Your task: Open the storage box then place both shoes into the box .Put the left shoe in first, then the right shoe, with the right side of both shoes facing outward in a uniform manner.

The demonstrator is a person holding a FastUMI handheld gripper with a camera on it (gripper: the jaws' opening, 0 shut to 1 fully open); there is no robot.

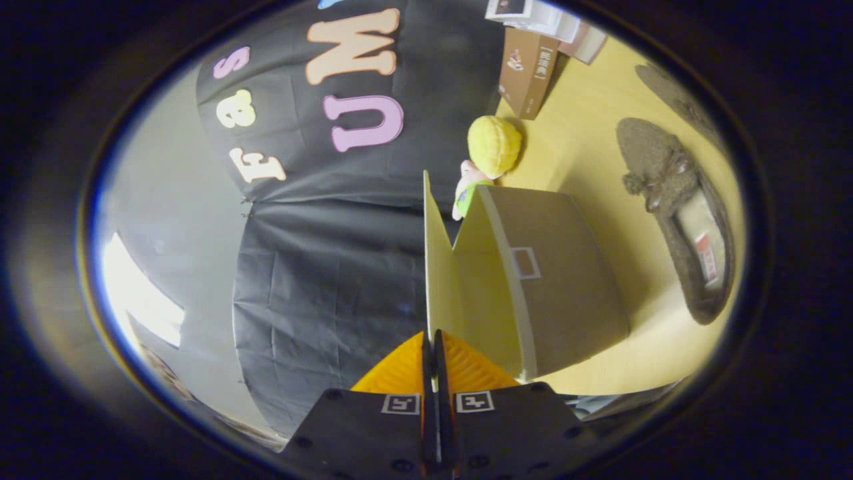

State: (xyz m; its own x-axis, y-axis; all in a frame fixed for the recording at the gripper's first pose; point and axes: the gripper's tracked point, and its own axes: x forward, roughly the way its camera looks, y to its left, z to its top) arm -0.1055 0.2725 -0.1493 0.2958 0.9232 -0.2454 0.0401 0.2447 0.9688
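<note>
Pinching the thin edge of the storage box lid (436, 267), jaws pressed together on it, gripper (436, 343) rolled hard to one side so the whole scene reads tilted. Lid swung up and standing edge-on straight ahead of the fingers, pale yellow inner face showing, running away from the fingertips toward the booth wall. Storage box (566, 280) just beside the lid, joined to it along one side, grey-brown outside, small framed label patch on the face turned to the camera; box open, pale yellow inside visible in the gap between lid and body. Resting on a yellow worktop (586, 140).

One shoe (680, 213), a fuzzy grey-brown slipper with a small bow on the upper and a light insole, lying on the worktop beyond the box and apart from it, opening up. Second shoe (680, 100) of the same fuzzy grey, partly cut off, farther out past the first.

Soft doll (490, 157) with a yellow knitted cap and green top, behind the box's far end, touching or nearly so; cannot tell which. Brown carton (530, 70) standing near the wall beyond the doll, with white boxes (540, 17) stacked by it.
</note>
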